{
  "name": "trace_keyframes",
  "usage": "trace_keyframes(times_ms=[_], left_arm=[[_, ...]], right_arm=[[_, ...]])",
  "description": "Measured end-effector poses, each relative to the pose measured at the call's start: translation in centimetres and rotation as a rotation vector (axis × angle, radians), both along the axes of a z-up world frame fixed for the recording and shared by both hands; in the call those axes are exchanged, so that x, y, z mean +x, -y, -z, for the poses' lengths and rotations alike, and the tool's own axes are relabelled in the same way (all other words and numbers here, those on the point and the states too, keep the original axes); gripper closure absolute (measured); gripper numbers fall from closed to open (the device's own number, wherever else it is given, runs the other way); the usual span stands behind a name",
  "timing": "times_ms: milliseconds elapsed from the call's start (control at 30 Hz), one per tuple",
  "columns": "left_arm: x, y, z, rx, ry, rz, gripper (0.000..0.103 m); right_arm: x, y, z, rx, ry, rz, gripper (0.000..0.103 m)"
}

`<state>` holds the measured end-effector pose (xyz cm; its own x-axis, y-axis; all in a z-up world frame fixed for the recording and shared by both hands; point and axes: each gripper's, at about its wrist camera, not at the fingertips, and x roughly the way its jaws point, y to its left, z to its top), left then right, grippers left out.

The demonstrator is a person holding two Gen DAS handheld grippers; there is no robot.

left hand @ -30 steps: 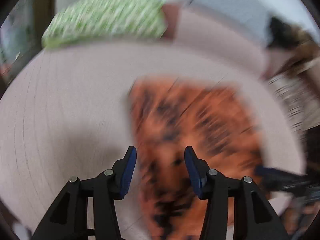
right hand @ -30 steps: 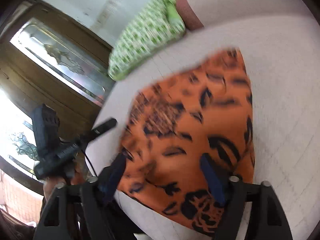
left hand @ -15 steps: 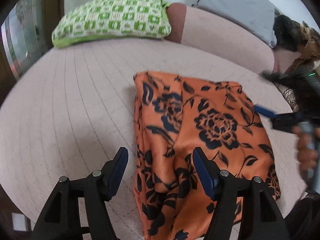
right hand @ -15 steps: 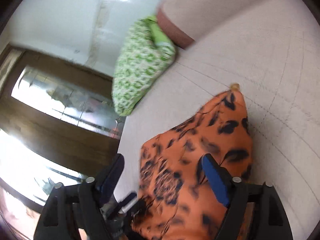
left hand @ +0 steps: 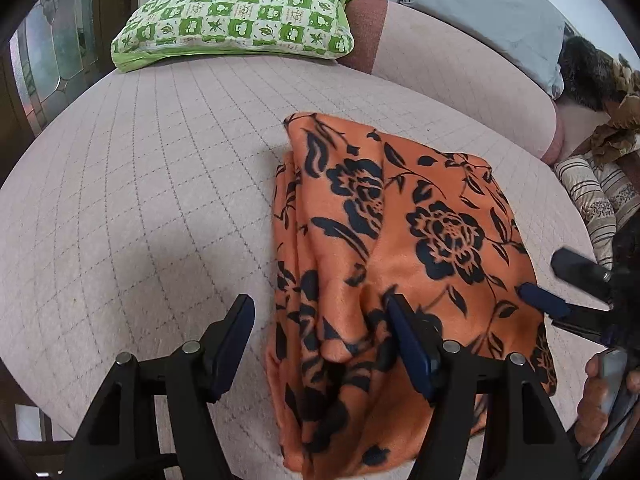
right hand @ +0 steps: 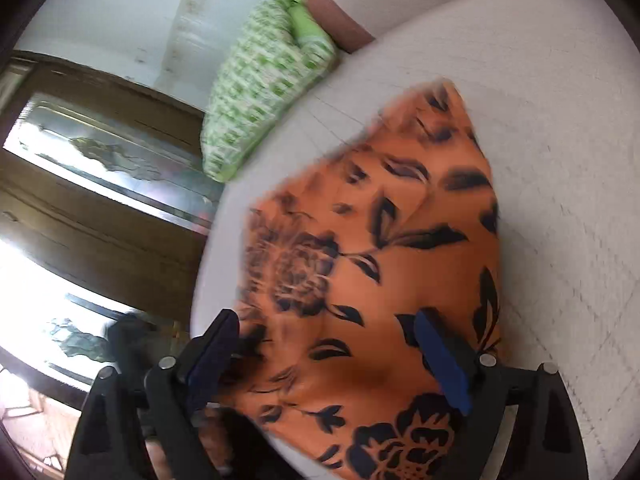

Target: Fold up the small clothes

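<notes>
A home bedroom: quilted bed (left hand: 160, 184), green checked pillow (left hand: 236, 12), glass-paned wooden door (right hand: 92, 184).

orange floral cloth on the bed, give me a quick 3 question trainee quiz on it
1. True or false: the left gripper is shut on the orange cloth.
2. What lies at the far edge of the bed: A) a green checked pillow, B) a red towel, C) a laundry basket?
3. Fill in: the cloth's print is black ____.

Key:
1. False; its jaws are open, as are the right gripper's.
2. A
3. flowers and leaves
</notes>
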<state>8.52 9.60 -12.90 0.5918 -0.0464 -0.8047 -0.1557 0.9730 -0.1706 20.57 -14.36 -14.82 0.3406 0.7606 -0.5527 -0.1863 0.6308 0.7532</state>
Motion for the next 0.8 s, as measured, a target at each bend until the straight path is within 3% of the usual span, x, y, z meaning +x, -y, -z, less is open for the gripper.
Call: trace_keyframes(times_ms=[67, 167, 233, 300, 333, 433, 467, 567, 633, 700, 800], left_arm=[[-0.5, 0.3, -0.5, 0.006, 0.014, 0.005, 0.033], [-1.3, 0.5, -1.2, 0.003, 0.024, 0.000, 0.033], [-1.9, 0.8, -1.4, 0.006, 0.021, -0.005, 0.032], [-2.2, 1.0, -1.4, 0.014, 0.013, -0.006, 0.031], [-2.6, 1.1, -1.5, 0.020, 0.010, -0.003, 0.031], [-3.4, 0.6, -1.9, 0.019, 0.028, -0.004, 0.030], [-3.7, 0.3, -2.1, 0.000, 0.041, -0.011, 0.030], [-4.5, -1.8, -2.3, -0.113, 0.081, -0.048, 0.017], [-4.0, -3.3, -1.5, -0.207, 0.068, -0.086, 0.016], [-2.7, -4.2, -0.6, -0.254, 0.038, -0.094, 0.016], [-0.4, -4.5, 0.0, -0.260, 0.023, -0.062, 0.016]], right_arm=[[-0.8, -0.3, -1.6, -0.023, 0.015, 0.023, 0.012], [-2.9, -1.1, -4.3, -0.016, 0.098, -0.031, 0.012], [-3.8, -1.3, -3.3, -0.054, 0.097, -0.027, 0.006], [-3.1, -1.2, 0.1, -0.074, -0.049, -0.027, 0.006], [-3.3, -0.9, 0.8, -0.043, -0.067, -0.014, 0.006], [-4.9, -0.3, -2.1, -0.012, 0.022, 0.006, 0.006], [-5.6, 0.0, -3.1, -0.005, 0.060, 0.013, 0.006], [-7.5, 2.3, -4.2, -0.009, 0.104, 0.061, 0.006], [-7.7, 3.7, -3.4, -0.027, 0.081, 0.095, 0.006], [-7.3, 5.6, -2.0, -0.041, 0.023, 0.137, 0.006], [-6.0, 7.6, -0.8, 0.013, -0.021, 0.169, 0.006]])
